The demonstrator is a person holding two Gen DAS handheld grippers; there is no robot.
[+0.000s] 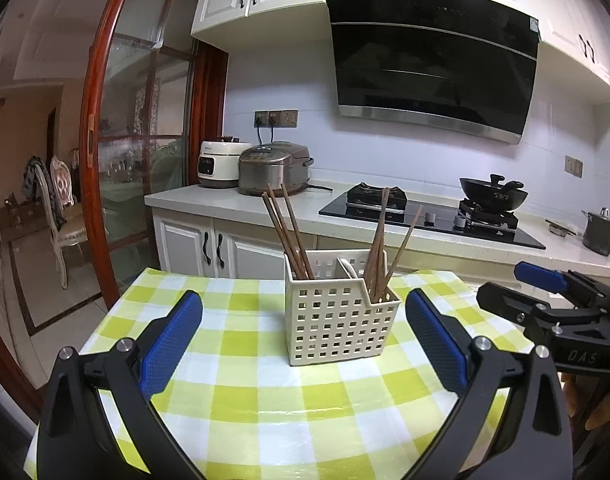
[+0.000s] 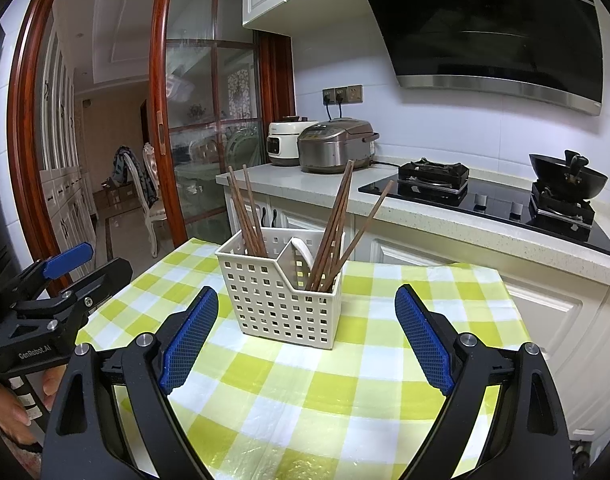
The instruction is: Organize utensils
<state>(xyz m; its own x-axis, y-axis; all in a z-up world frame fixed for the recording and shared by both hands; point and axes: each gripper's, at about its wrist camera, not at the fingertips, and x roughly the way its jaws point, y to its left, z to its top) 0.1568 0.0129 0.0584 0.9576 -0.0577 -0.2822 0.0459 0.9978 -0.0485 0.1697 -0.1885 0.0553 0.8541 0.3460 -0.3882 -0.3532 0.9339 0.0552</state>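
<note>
A cream perforated utensil basket stands on the green-checked tablecloth, split into two compartments. Brown wooden chopsticks lean in the left compartment. More chopsticks lean in the right one, beside a white spoon. My left gripper is open just short of the basket, nothing between its blue pads. My right gripper is open too, near the basket's front, empty. Each gripper shows at the edge of the other's view.
The table is small; its far edge lies just behind the basket. Beyond it runs a counter with two rice cookers, a gas hob and a black wok. A glass sliding door opens at the left.
</note>
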